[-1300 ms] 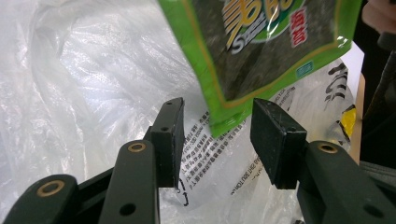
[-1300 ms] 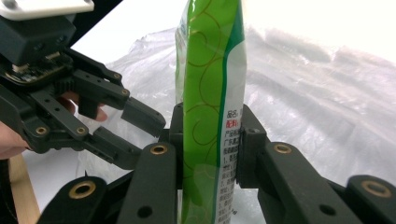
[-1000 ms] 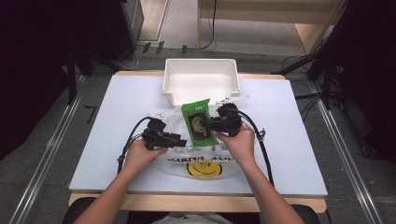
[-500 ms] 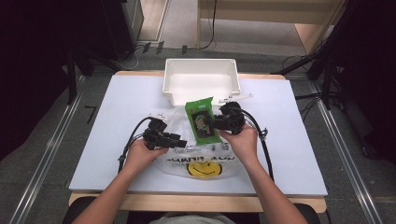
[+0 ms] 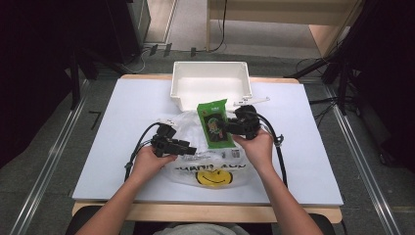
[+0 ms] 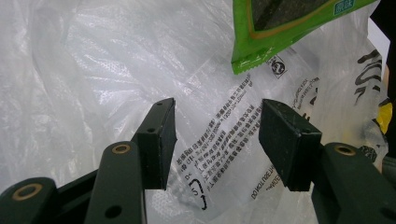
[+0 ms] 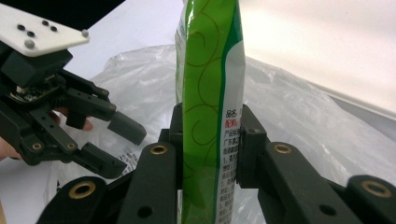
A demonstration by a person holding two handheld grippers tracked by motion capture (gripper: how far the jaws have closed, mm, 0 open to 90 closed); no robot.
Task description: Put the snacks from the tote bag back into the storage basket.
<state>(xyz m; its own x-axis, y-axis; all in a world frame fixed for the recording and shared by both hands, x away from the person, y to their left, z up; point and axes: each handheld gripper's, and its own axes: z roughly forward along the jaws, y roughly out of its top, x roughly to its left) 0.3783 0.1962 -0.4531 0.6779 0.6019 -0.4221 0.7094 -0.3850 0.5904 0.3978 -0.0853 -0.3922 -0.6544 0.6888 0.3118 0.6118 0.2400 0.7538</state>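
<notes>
A green snack packet (image 5: 215, 125) stands upright over a clear plastic bag (image 5: 215, 169) printed with a yellow smiley. My right gripper (image 5: 226, 128) is shut on the packet; its pads press both faces of the packet (image 7: 210, 93). My left gripper (image 5: 193, 148) lies left of it on the bag, pointing right. Its jaws have just been opening and stand apart (image 6: 217, 135) over the printed bag film (image 6: 93, 70), with nothing pinched. The packet's lower corner (image 6: 280, 28) hangs just beyond them. The right gripper view shows the left gripper (image 7: 119, 147) open beside the packet.
A white bin (image 5: 210, 66) stands at the table's far edge behind the bag. A small white strip (image 5: 252, 102) lies to its right. The white table (image 5: 122, 112) stretches out on both sides. Black cables trail from both grippers.
The right gripper has carried the green packet slightly to the right. The left hand has stayed put on the bag.
</notes>
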